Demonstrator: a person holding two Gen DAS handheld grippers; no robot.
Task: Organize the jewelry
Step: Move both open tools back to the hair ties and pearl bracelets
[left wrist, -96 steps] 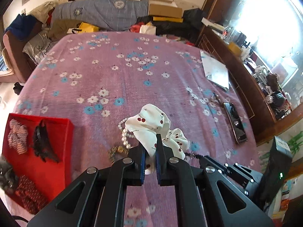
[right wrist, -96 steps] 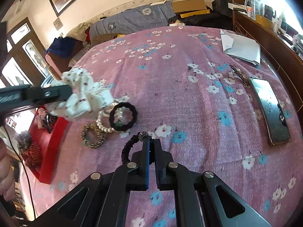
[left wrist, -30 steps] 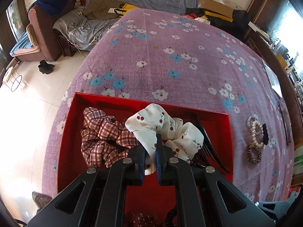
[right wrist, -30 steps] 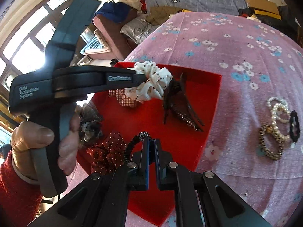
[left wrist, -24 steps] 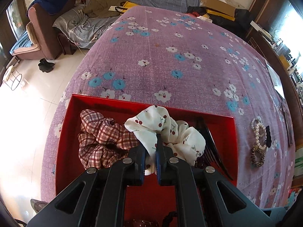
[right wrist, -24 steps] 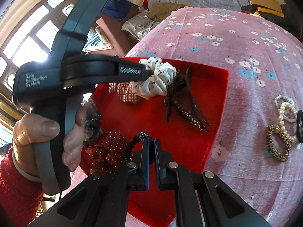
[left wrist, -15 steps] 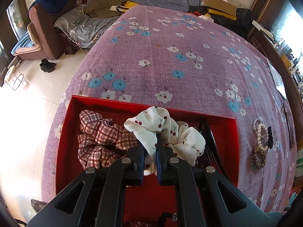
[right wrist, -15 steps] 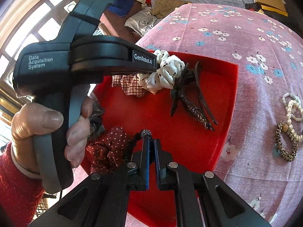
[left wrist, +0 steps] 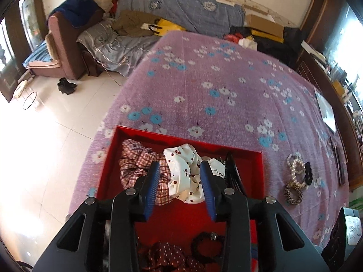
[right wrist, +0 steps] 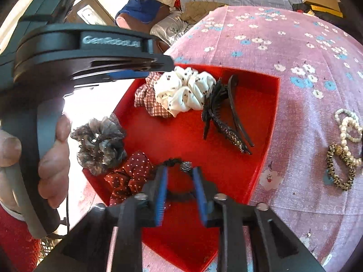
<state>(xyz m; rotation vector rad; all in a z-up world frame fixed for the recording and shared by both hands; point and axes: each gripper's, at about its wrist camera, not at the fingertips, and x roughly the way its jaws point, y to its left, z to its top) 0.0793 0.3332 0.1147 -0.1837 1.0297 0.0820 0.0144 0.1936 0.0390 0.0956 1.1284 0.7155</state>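
Left tool [left wrist: 179, 172] opening above white scrunchie [left wrist: 185, 176] in red tray [left wrist: 188, 139]

Sunlit white tiled floor [left wrist: 45, 136], cluttered sofa [left wrist: 181, 13], perhaps dark wooden cabinets [left wrist: 317, 34].

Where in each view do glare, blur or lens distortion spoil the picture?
Left wrist view: sunlit floor washed out at left, window glare at right, cloth bulges from the fisheye. Right wrist view: left gripper looms blurred, with bright glare behind it; red tray stays fairly sharp.

One red tray [right wrist: 267, 122] holds four scrunchies [right wrist: 186, 90], toward nine o'clock, and one black hair tie [right wrist: 174, 162]; three bracelets [right wrist: 340, 165] lie at three o'clock.
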